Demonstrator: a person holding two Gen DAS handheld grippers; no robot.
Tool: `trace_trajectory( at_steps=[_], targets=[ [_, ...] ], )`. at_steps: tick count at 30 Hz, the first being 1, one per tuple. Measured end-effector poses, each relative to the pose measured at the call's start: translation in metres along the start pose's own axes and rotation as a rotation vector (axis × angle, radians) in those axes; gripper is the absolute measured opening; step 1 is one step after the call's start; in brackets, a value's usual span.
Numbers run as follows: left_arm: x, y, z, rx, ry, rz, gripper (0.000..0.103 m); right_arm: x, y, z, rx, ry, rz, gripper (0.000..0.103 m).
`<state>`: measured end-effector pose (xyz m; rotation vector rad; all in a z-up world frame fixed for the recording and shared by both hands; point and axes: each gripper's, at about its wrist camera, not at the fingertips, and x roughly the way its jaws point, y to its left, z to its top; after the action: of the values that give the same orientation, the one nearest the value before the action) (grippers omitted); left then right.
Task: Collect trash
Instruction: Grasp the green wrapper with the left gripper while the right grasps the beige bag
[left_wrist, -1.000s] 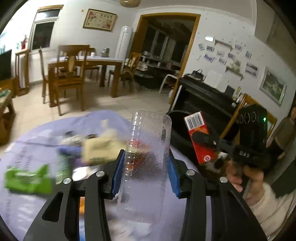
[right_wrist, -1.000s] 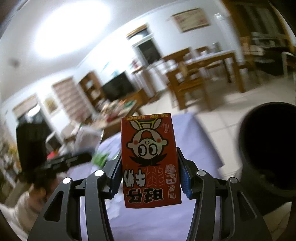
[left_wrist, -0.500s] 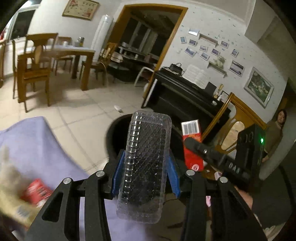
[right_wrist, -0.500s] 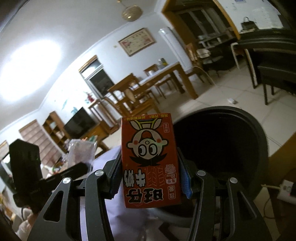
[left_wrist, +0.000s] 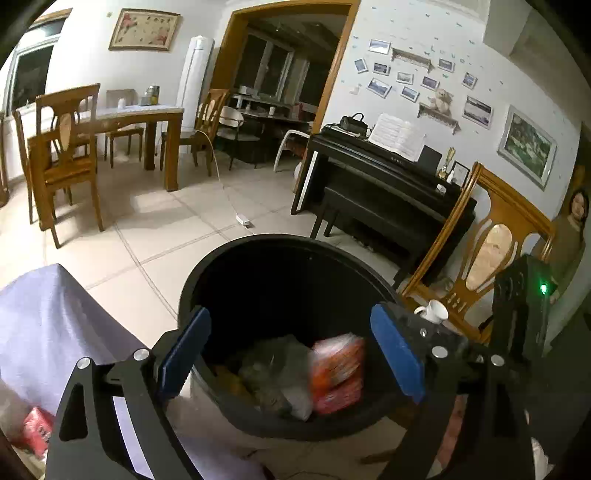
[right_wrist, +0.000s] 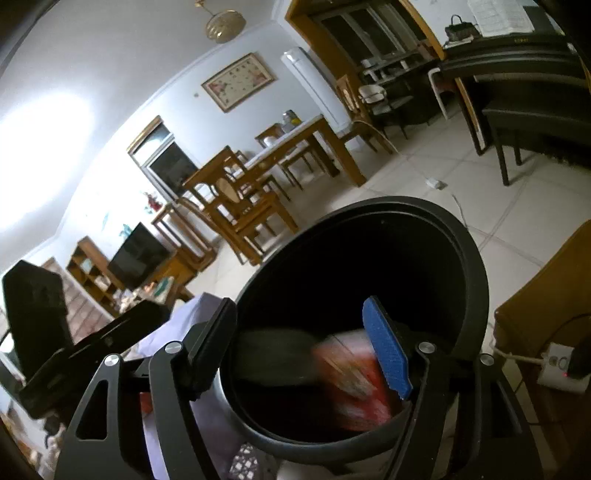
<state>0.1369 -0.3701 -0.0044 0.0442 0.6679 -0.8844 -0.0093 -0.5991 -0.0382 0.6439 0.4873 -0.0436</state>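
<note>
A black round trash bin (left_wrist: 207, 269) stands on the floor below both grippers; it also shows in the right wrist view (right_wrist: 476, 266). My left gripper (left_wrist: 291, 350) is open and empty above the bin. My right gripper (right_wrist: 306, 347) is open and empty over the bin too. A red carton (left_wrist: 336, 373) lies blurred inside the bin, beside a clear plastic container (left_wrist: 277, 369). The same red carton (right_wrist: 354, 380) is blurred in the right wrist view, under the right finger.
A table with a lavender cloth (left_wrist: 48, 325) is at the left, with a red packet (left_wrist: 35, 430) on it. A wooden chair (left_wrist: 491, 251) and black piano (left_wrist: 388, 184) stand behind the bin. A power strip (right_wrist: 557, 365) lies on the floor at the right.
Both grippers swung from the table to above the bin and opened. The clear container and the red carton dropped into the bin.
</note>
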Motion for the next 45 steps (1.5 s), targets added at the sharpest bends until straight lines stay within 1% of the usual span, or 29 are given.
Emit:
trace_trajectory(
  at_steps=[5,7,13,14,16,19,22,23,24,26,28,30,32,33,35,37,38,39,40,42,43,44,45],
  targets=[
    [-0.024,0.014,-0.002,-0.025,-0.004,0.033,0.088,-0.004,0.021,-0.005,-0.036,-0.002,0.021,0.072],
    [-0.04,0.027,-0.004,-0.051,-0.015,0.045,0.088,0.0,0.038,-0.008,-0.068,0.013,0.039,0.072],
    [-0.107,0.077,-0.022,-0.126,-0.04,0.12,0.088,0.019,0.115,-0.022,-0.177,0.077,0.113,0.073],
    [-0.123,0.088,-0.028,-0.12,-0.044,0.152,0.088,0.024,0.131,-0.027,-0.204,0.093,0.132,0.075],
    [-0.146,0.104,-0.035,-0.096,-0.036,0.214,0.088,0.033,0.158,-0.036,-0.248,0.12,0.17,0.077],
    [-0.187,0.14,-0.05,-0.054,-0.003,0.329,0.088,0.05,0.206,-0.055,-0.325,0.176,0.225,0.077],
    [-0.219,0.18,-0.071,-0.026,0.061,0.431,0.088,0.062,0.24,-0.072,-0.377,0.22,0.274,0.077],
    [-0.228,0.193,-0.079,0.011,0.105,0.461,0.088,0.068,0.254,-0.078,-0.402,0.235,0.292,0.077],
    [-0.232,0.2,-0.083,0.047,0.132,0.479,0.088,0.074,0.267,-0.085,-0.427,0.246,0.305,0.077],
    [-0.238,0.213,-0.095,0.159,0.198,0.535,0.088,0.085,0.289,-0.097,-0.467,0.275,0.321,0.077],
    [-0.241,0.223,-0.103,0.208,0.237,0.538,0.088,0.1,0.308,-0.108,-0.501,0.31,0.332,0.077],
    [-0.241,0.235,-0.11,0.241,0.26,0.52,0.088,0.11,0.319,-0.118,-0.53,0.332,0.325,0.077],
    [-0.234,0.239,-0.114,0.285,0.278,0.484,0.088,0.125,0.331,-0.126,-0.563,0.352,0.313,0.077],
    [-0.229,0.24,-0.117,0.326,0.291,0.461,0.088,0.131,0.335,-0.13,-0.576,0.361,0.304,0.077],
    [-0.221,0.241,-0.123,0.379,0.313,0.438,0.088,0.144,0.342,-0.137,-0.608,0.384,0.277,0.077],
    [-0.216,0.249,-0.125,0.401,0.325,0.429,0.088,0.154,0.344,-0.14,-0.627,0.409,0.259,0.077],
    [-0.213,0.251,-0.124,0.4,0.327,0.423,0.088,0.158,0.346,-0.142,-0.622,0.423,0.263,0.077],
    [-0.209,0.255,-0.123,0.391,0.327,0.414,0.088,0.162,0.345,-0.142,-0.623,0.426,0.263,0.073],
    [-0.206,0.258,-0.122,0.38,0.328,0.406,0.088,0.164,0.343,-0.143,-0.632,0.428,0.258,0.068],
    [-0.2,0.264,-0.118,0.347,0.33,0.387,0.088,0.162,0.341,-0.149,-0.658,0.435,0.247,0.054],
    [-0.199,0.265,-0.121,0.33,0.333,0.383,0.086,0.163,0.343,-0.151,-0.67,0.44,0.246,0.05],
    [-0.196,0.269,-0.12,0.305,0.348,0.38,0.074,0.163,0.345,-0.154,-0.683,0.444,0.246,0.05],
    [-0.193,0.275,-0.121,0.262,0.361,0.378,0.073,0.162,0.346,-0.156,-0.691,0.442,0.244,0.049]
  ],
)
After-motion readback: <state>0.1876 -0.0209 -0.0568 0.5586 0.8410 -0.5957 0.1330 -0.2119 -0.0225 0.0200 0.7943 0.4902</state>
